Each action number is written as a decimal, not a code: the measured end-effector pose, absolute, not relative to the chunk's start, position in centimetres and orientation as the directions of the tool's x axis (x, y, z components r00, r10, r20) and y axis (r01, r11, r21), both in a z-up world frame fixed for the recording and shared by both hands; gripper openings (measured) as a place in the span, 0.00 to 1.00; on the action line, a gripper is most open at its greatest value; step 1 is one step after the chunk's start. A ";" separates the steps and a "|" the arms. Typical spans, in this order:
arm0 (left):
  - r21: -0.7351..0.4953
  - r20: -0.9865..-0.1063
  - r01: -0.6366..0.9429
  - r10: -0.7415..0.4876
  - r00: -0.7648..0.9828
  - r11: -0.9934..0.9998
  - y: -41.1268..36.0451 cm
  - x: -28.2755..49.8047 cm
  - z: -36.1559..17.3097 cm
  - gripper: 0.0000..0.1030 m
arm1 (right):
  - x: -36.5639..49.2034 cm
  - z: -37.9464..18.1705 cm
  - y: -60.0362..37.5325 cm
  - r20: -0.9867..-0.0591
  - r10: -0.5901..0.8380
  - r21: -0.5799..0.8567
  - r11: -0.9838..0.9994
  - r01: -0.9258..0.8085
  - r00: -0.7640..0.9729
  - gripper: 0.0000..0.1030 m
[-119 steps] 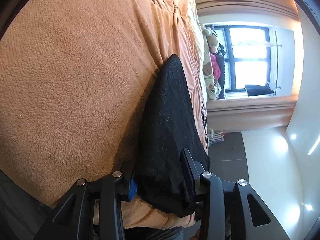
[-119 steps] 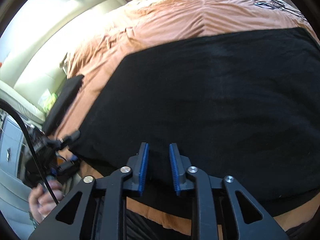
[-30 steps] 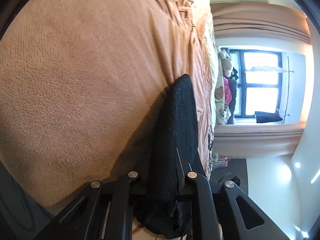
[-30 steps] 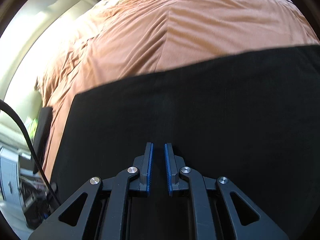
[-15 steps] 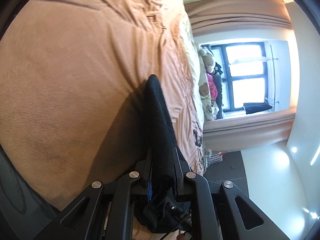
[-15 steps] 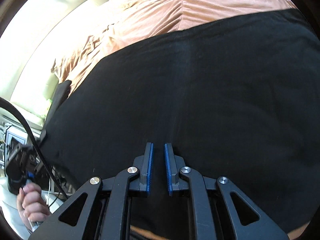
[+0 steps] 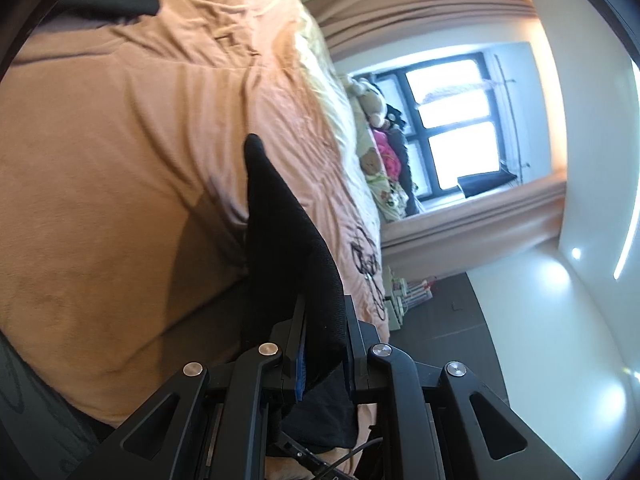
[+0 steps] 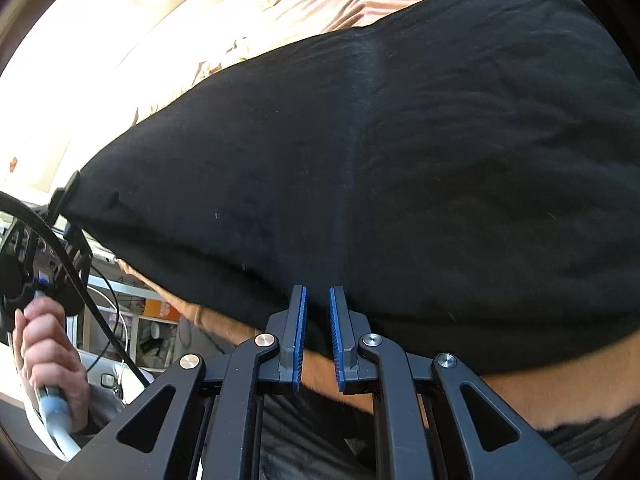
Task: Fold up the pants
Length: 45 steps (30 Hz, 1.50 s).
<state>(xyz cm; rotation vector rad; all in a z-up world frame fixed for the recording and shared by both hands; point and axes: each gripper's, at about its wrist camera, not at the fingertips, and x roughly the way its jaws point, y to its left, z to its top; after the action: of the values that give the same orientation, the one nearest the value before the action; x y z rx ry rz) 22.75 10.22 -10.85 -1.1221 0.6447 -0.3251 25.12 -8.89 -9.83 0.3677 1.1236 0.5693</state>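
Observation:
The black pants [image 8: 400,160] lie spread across the brown blanket [image 7: 100,180] of a bed. My left gripper [image 7: 324,305] is shut on one end of the pants [image 7: 280,220] and holds it up off the bed as a hanging fold. In the right wrist view this left gripper [image 8: 60,236] shows at the far left, in a person's hand [image 8: 44,360]. My right gripper [image 8: 318,292] sits at the near edge of the pants. Its blue pads [image 8: 301,320] stand almost together, with the dark hem pinched between them.
A strip of blanket [image 8: 520,384] shows under the near edge of the pants. Stuffed toys [image 7: 372,120] and a bright window [image 7: 452,128] stand beyond the far side of the bed. Dark floor [image 7: 440,328] lies beside it, and a shelf [image 8: 152,332] stands below the left hand.
My left gripper has risen with its end of the pants, and the bed has dropped away beneath it. My right gripper has drawn back, and the pants' near edge now lies at its tips.

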 end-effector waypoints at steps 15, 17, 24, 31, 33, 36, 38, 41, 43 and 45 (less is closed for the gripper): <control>-0.878 -0.279 0.078 -0.637 0.719 0.473 2.5 25.3 -5.1 0.14 | 22.4 -7.0 -22.8 -0.637 0.571 0.611 0.783 -0.112 0.518 0.09; -0.873 -0.276 0.098 -0.651 0.707 0.477 1.1 25.7 -4.5 0.14 | 21.5 -7.1 -24.8 -0.623 0.564 0.623 0.777 -0.093 0.542 0.11; -0.850 -0.287 0.162 -0.699 0.655 0.501 -4.4 26.8 -2.9 0.15 | 17.6 -7.6 -28.6 -0.587 0.535 0.646 0.762 -0.047 0.607 0.22; -0.837 -0.313 0.191 -0.735 0.602 0.513 -9.5 27.5 -2.6 0.15 | 15.1 -7.6 -31.4 -0.555 0.501 0.651 0.759 -0.029 0.664 0.56; -0.835 -0.323 0.194 -0.745 0.584 0.514 -10.9 27.8 -2.8 0.14 | 14.7 -8.0 -32.7 -0.552 0.493 0.662 0.749 -0.007 0.673 0.56; -0.833 -0.337 0.199 -0.758 0.559 0.517 -13.0 28.3 -3.2 0.14 | 13.2 -8.2 -34.3 -0.531 0.508 0.692 0.722 0.001 0.678 0.57; -0.829 -0.347 0.203 -0.765 0.543 0.521 -14.2 28.6 -3.5 0.14 | 12.8 -8.6 -35.5 -0.530 0.501 0.701 0.713 0.021 0.684 0.57; -0.830 -0.364 0.199 -0.777 0.513 0.521 -16.2 29.3 -4.5 0.14 | 12.0 -9.1 -37.3 -0.529 0.489 0.713 0.700 0.050 0.694 0.57; -0.829 -0.378 0.196 -0.783 0.493 0.524 -17.7 29.8 -5.3 0.14 | 11.8 -9.4 -38.4 -0.528 0.480 0.718 0.693 0.066 0.701 0.57; -0.823 -0.406 0.185 -0.783 0.471 0.537 -19.1 30.3 -6.5 0.14 | 11.4 -9.7 -39.4 -0.528 0.470 0.723 0.686 0.084 0.707 0.57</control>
<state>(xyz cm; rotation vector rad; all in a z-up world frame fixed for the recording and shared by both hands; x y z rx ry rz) 30.32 -19.15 -6.54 -0.7923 0.8851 -0.6757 11.41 -39.44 -9.73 0.8014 0.7713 0.2419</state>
